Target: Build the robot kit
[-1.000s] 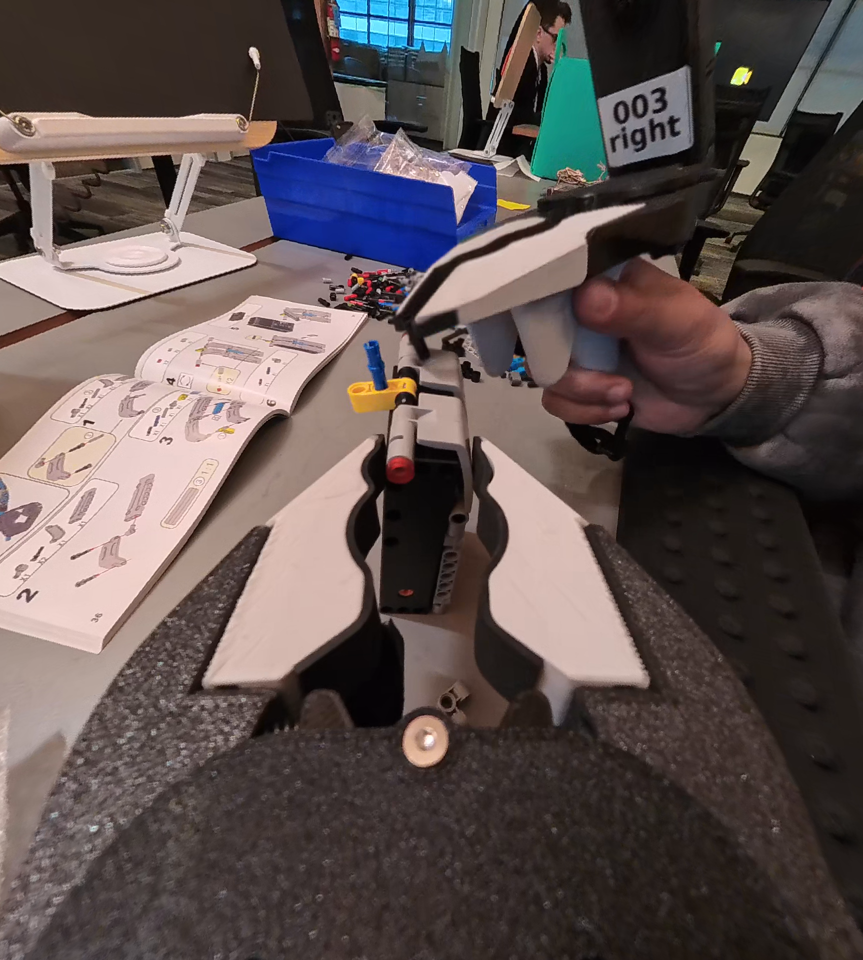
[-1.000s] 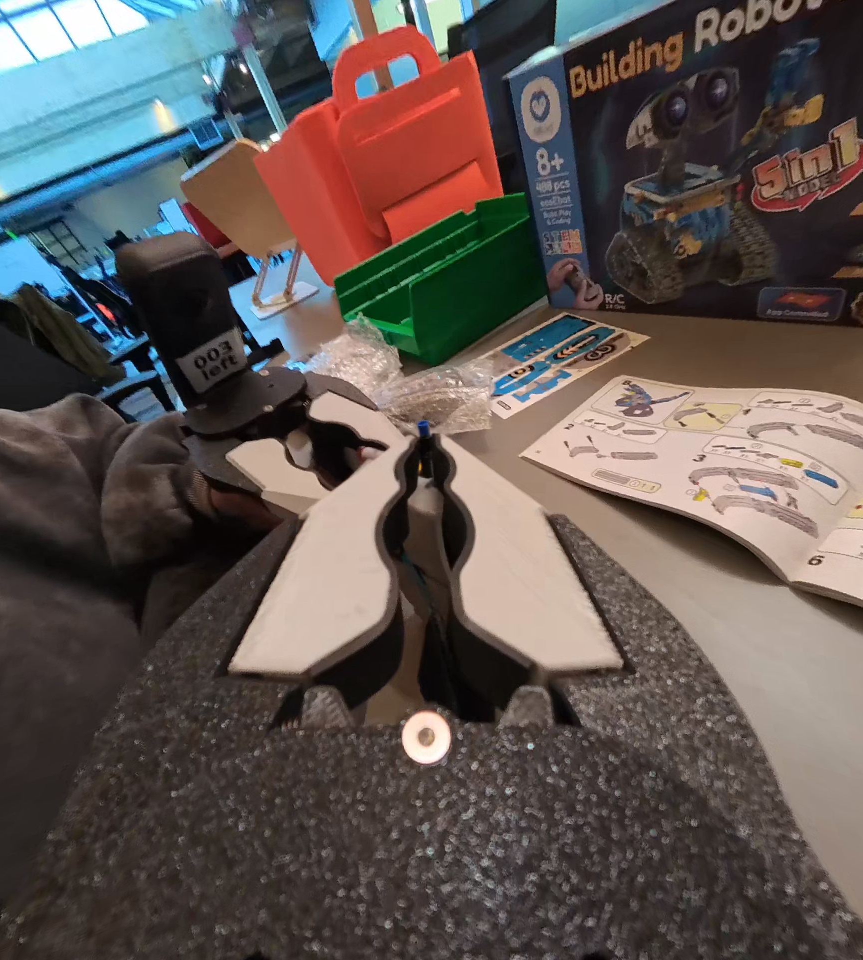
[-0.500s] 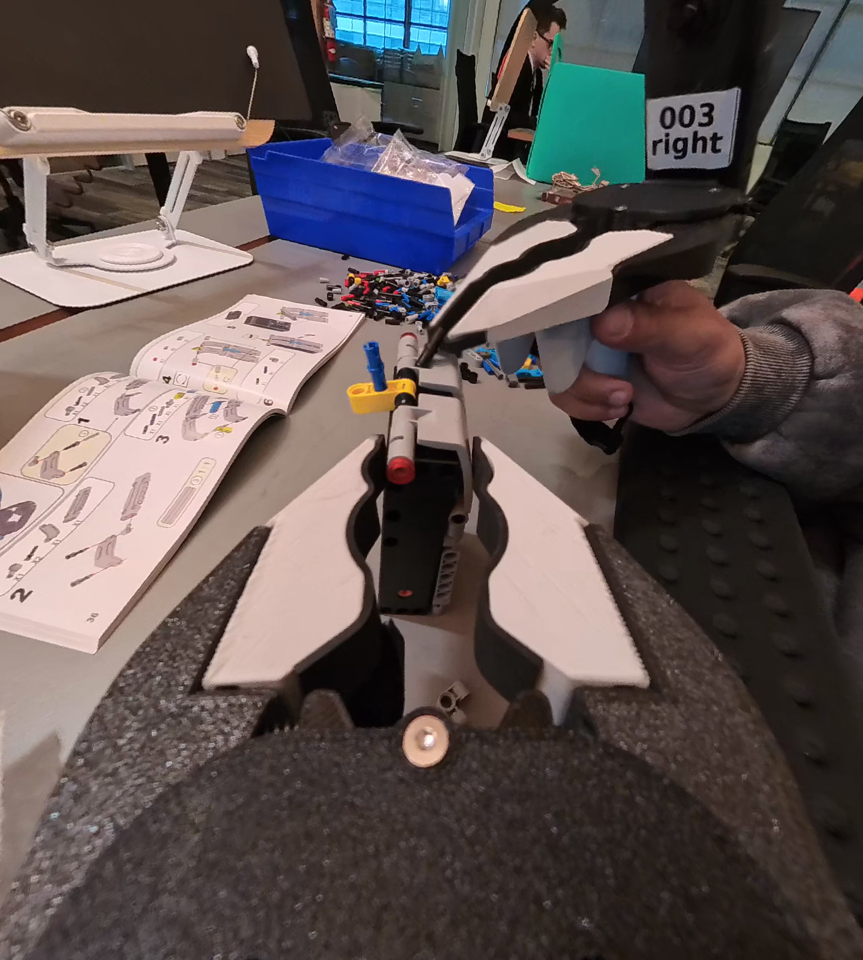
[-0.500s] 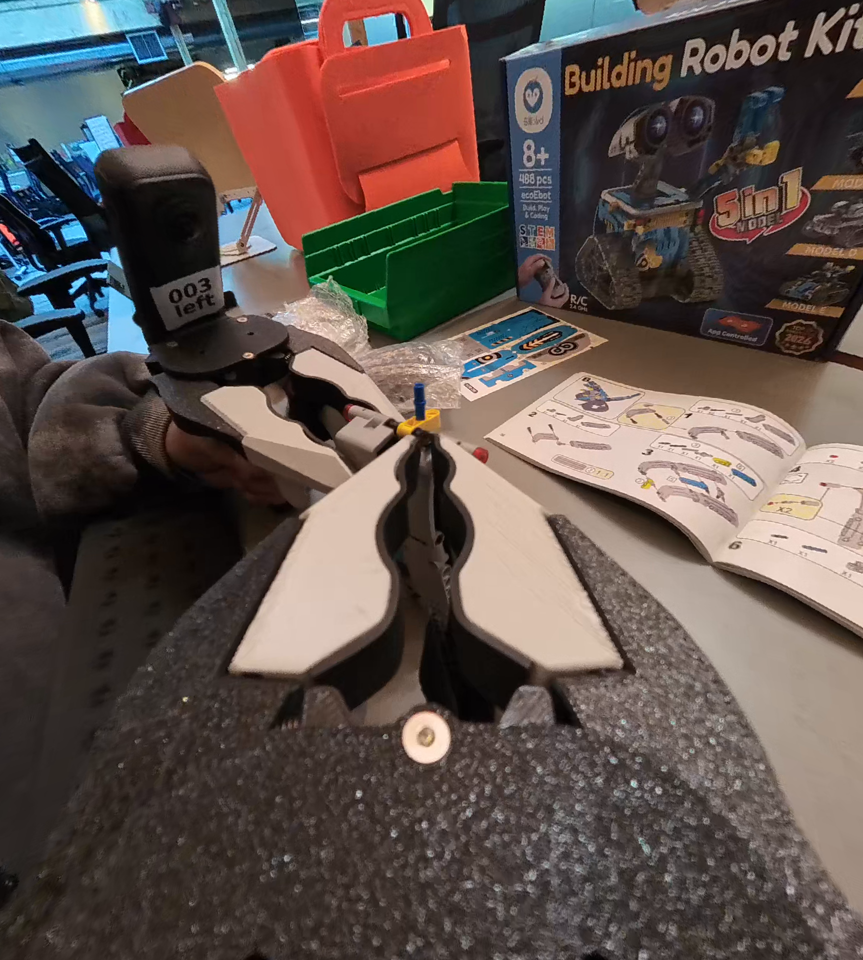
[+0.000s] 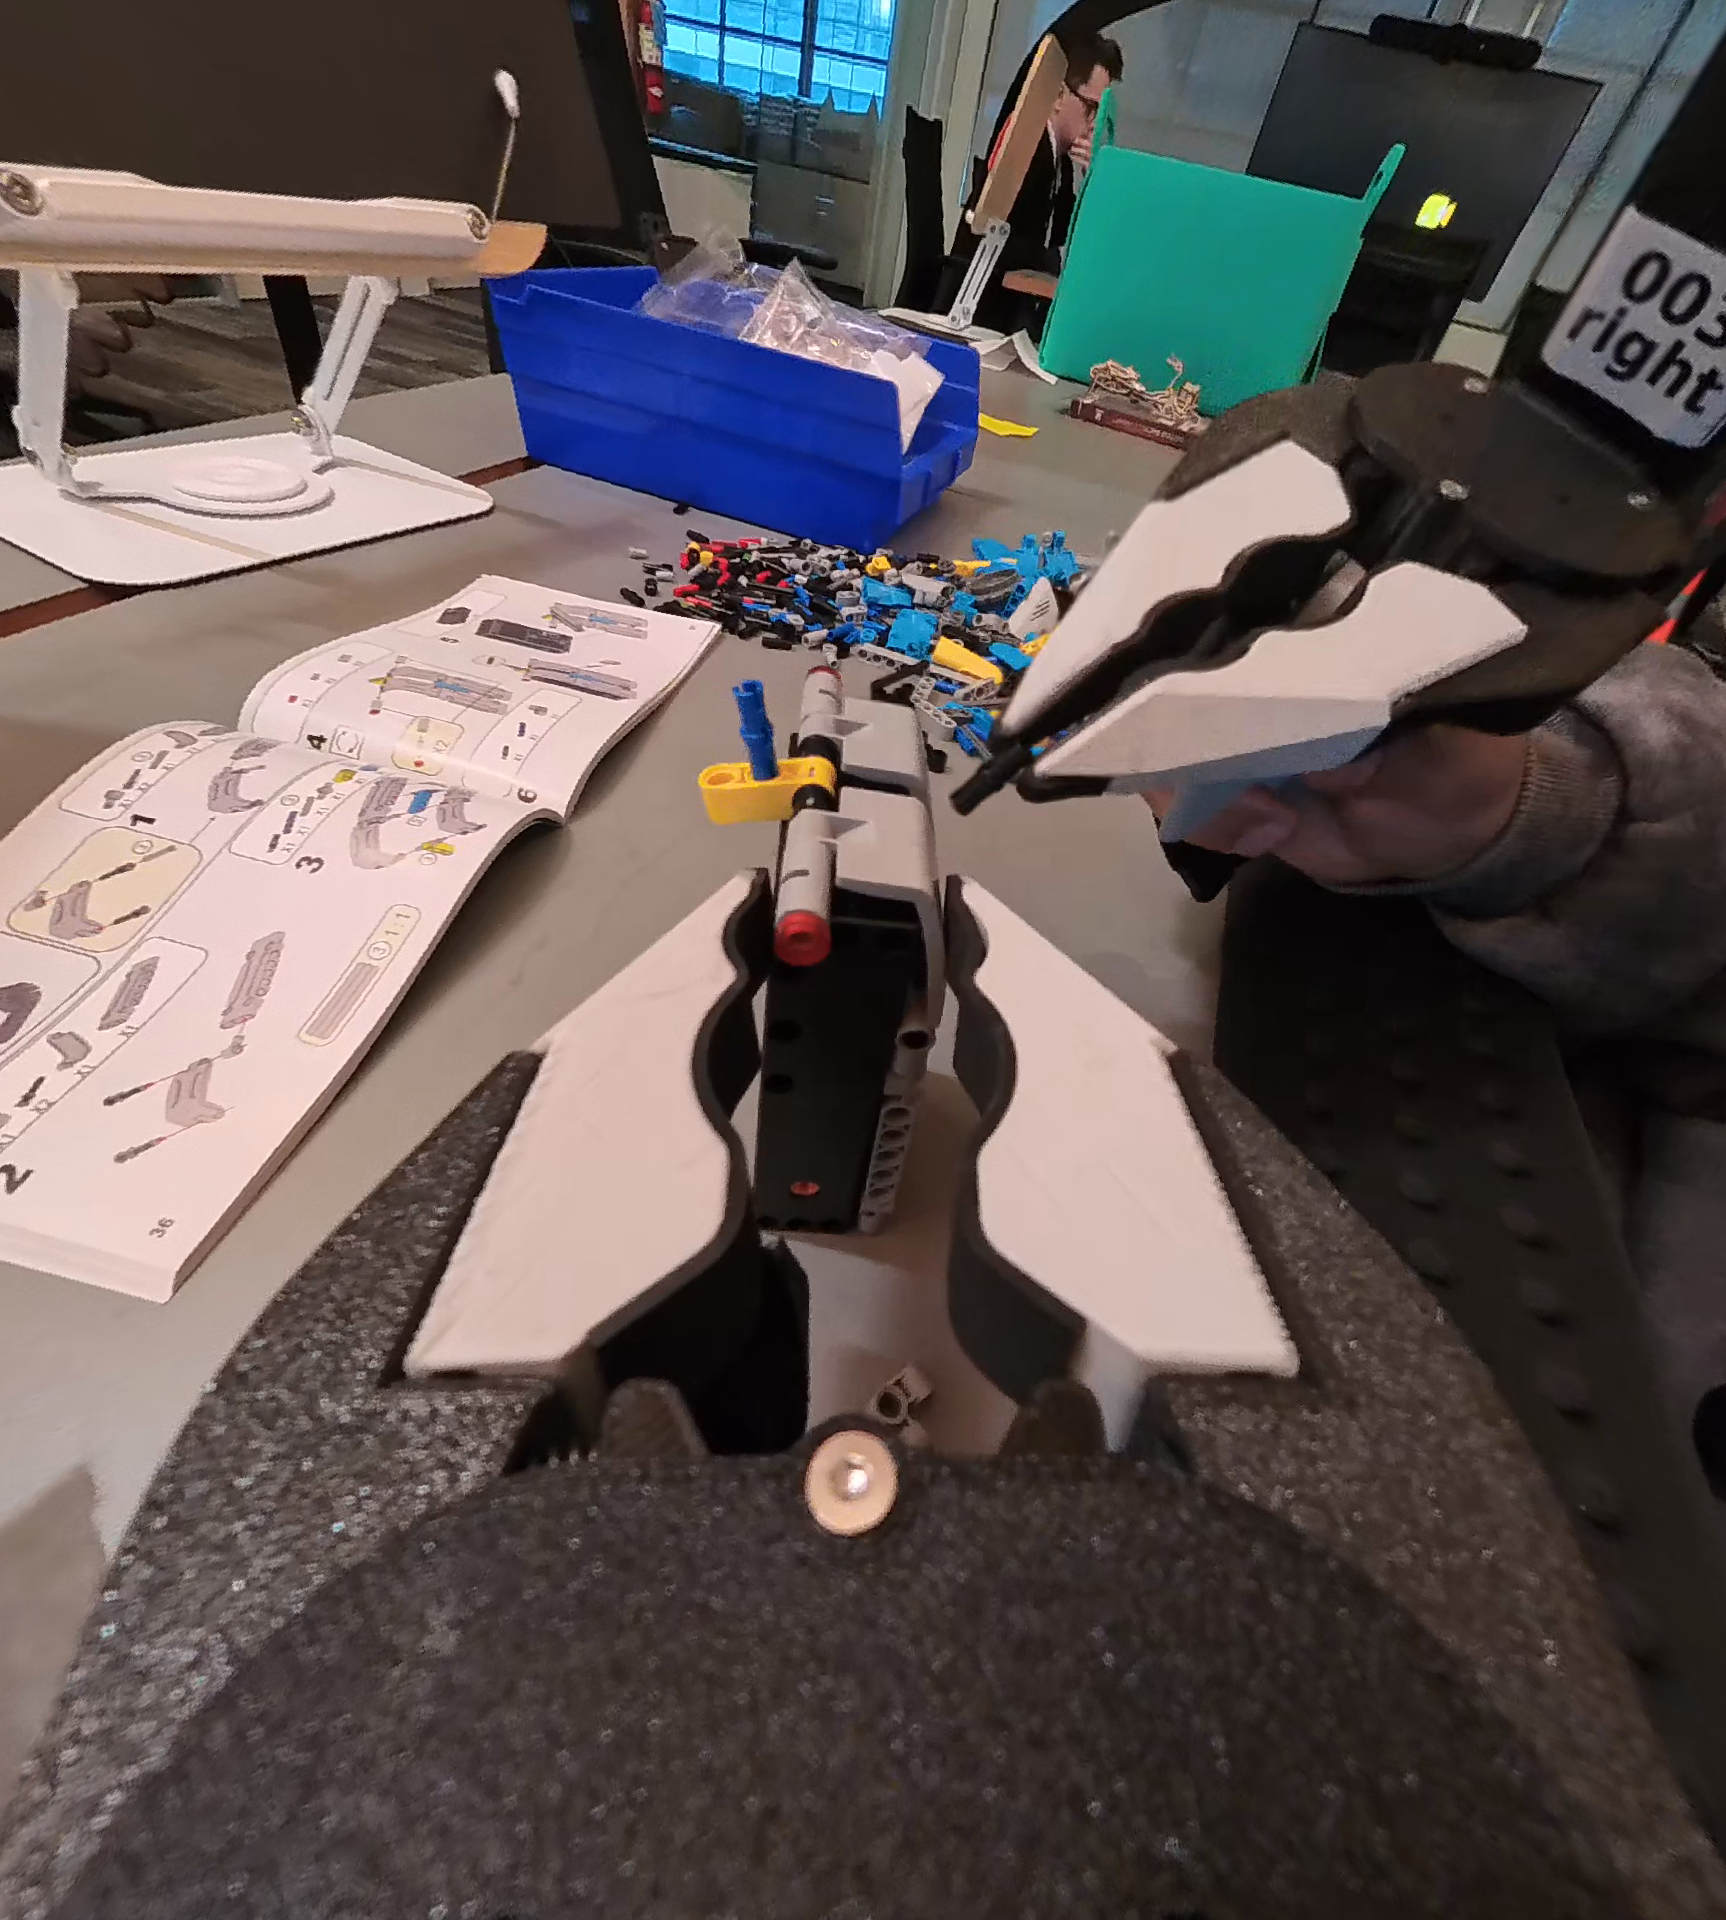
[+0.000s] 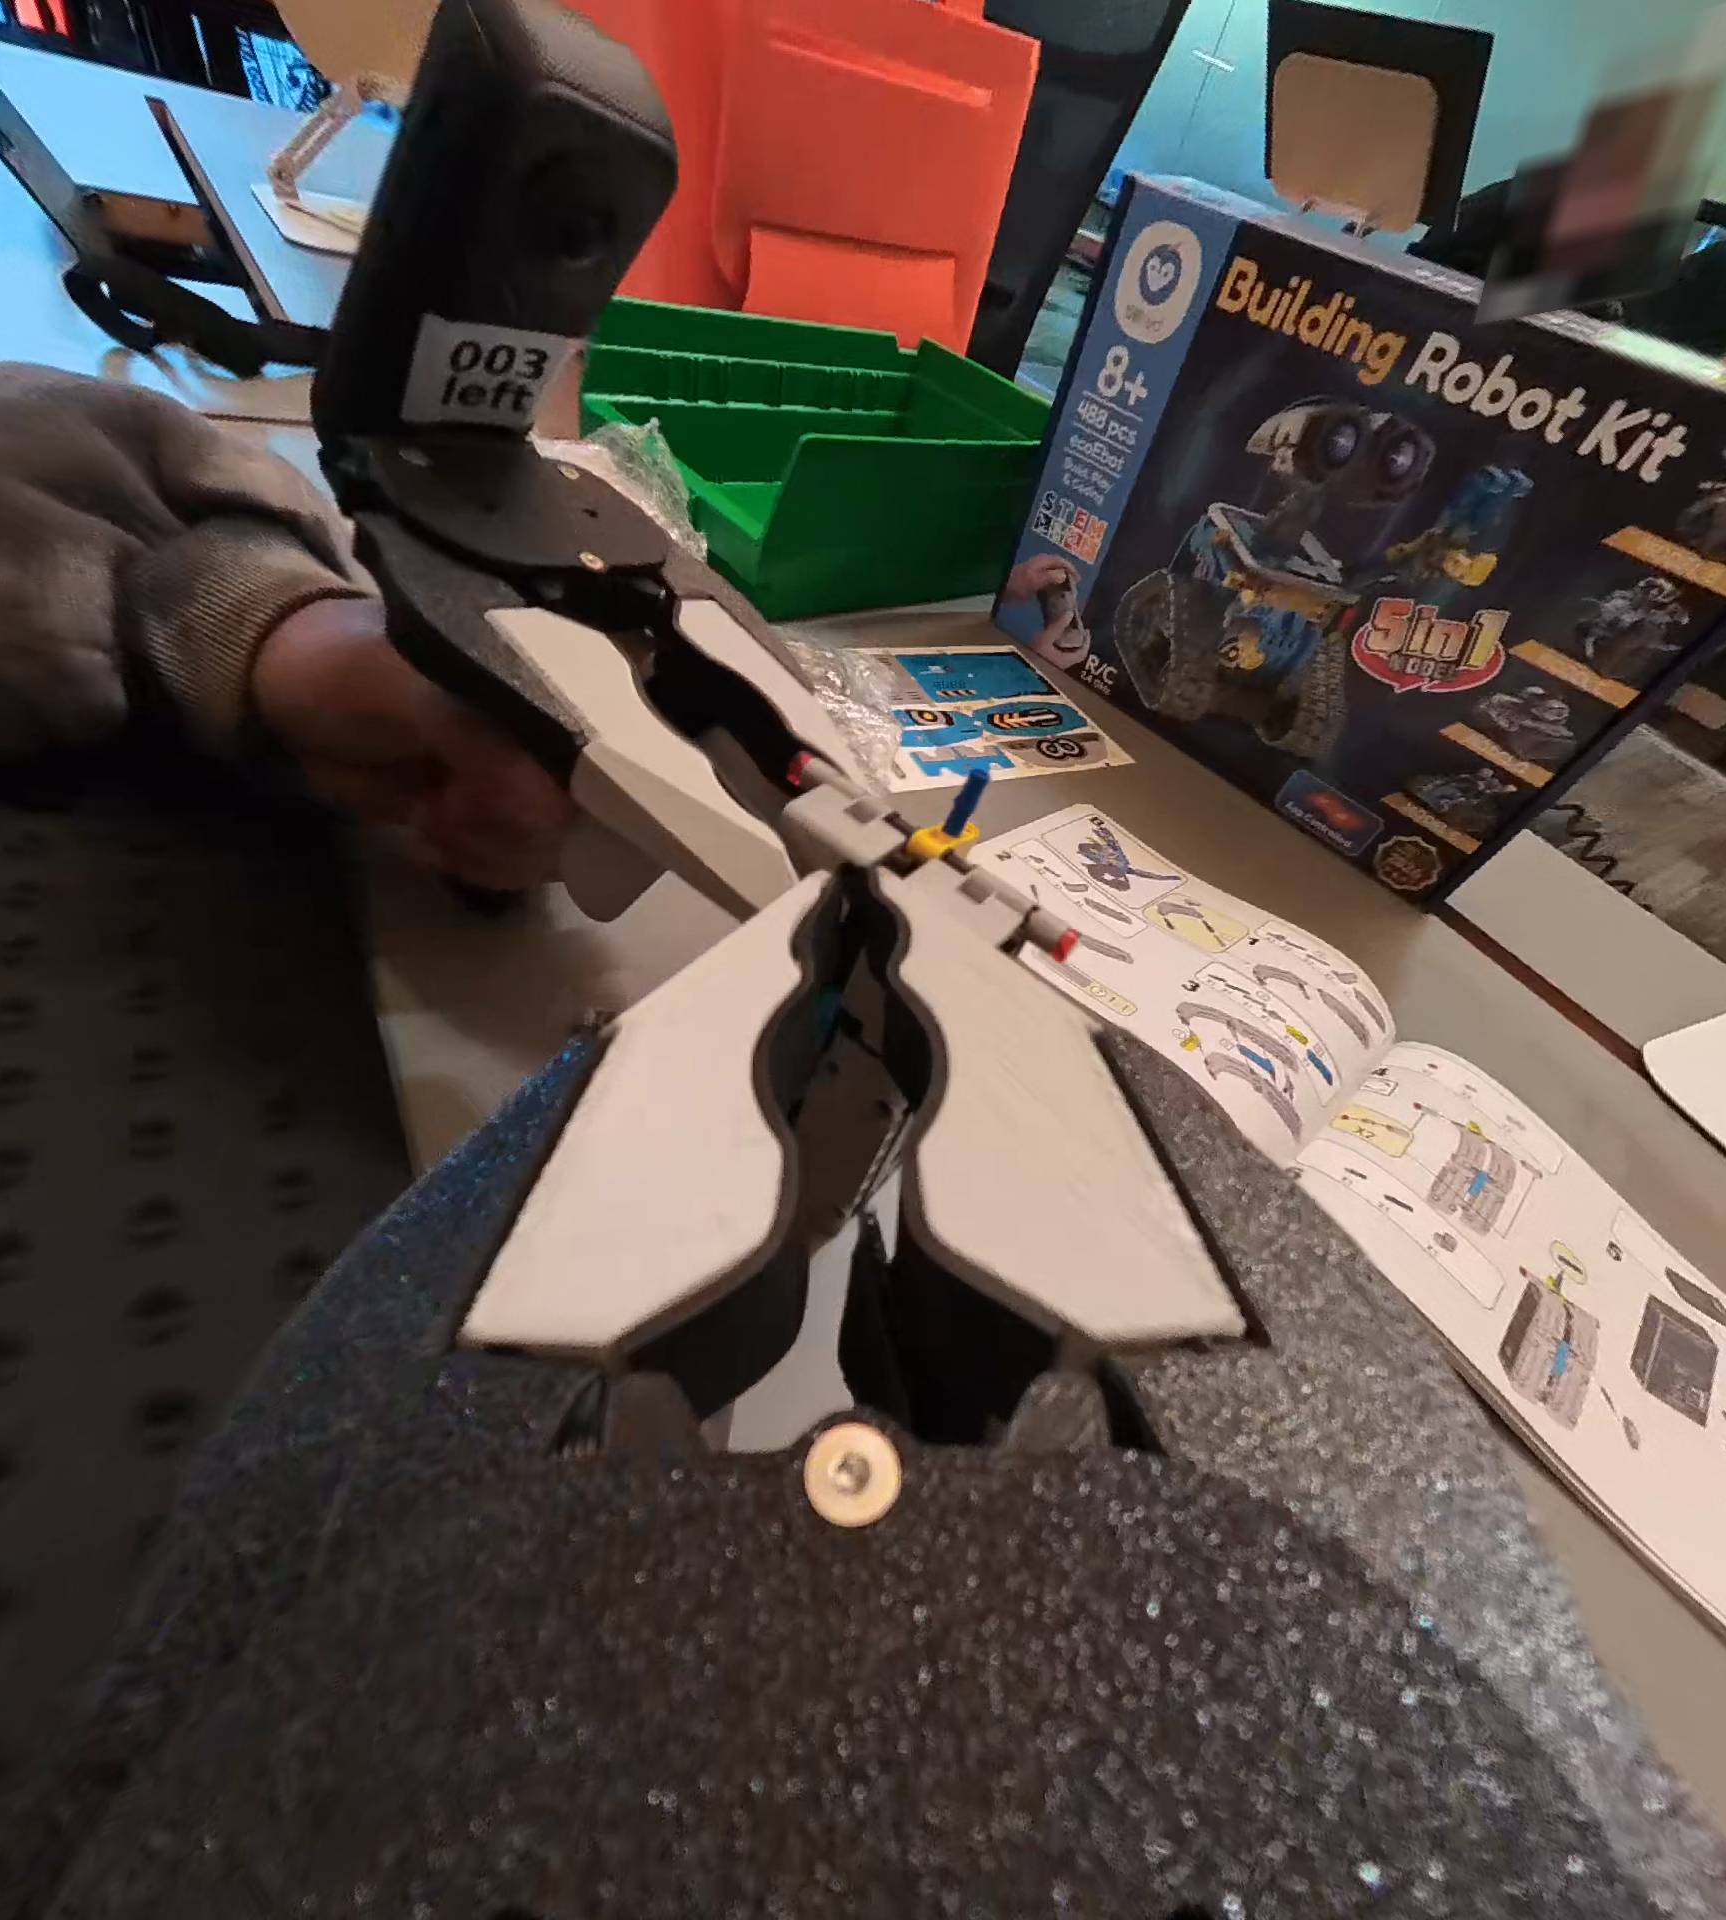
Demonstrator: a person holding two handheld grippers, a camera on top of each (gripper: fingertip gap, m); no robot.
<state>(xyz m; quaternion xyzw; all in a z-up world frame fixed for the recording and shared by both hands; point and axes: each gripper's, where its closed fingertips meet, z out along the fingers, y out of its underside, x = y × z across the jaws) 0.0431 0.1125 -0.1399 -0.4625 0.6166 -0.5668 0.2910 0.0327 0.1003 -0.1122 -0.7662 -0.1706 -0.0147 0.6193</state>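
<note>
Left to right, left wrist view: white stand (image 5: 204, 488) at far left, open instruction booklet (image 5: 298, 883) lying flat on the table (image 5: 620, 894), blue bin (image 5: 734, 416) behind it, and a loose parts pile (image 5: 869, 603) in front of the bin.

Centre: left gripper (image 5: 854, 894) is closed on the brick assembly (image 5: 843, 1049), a black-and-grey block held above the table with its grey end sticking out past the fingertips. A red-tipped axle (image 5: 805, 883) runs along its left edge. A yellow connector (image 5: 760, 790) with an upright blue pin (image 5: 755, 717) hangs off that axle.

Right: right gripper (image 5: 994, 779) is narrowed almost fully, with a small dark piece (image 5: 965, 798) pinched at the very tip, just beside the assembly's grey end. Contact cannot be told. In the right wrist view the jaws are seen as a thin slit, and the piece's shape is not clear there.

Risks, as judged:
- The small piece is held by only a sliver at the tips, so it could be twisted out or dropped into the pile by a sideways push.
- The assembly is gripped low, so its free end could be levered and tilted in the jaws.
- The yellow connector could be knocked round on the axle.
</note>
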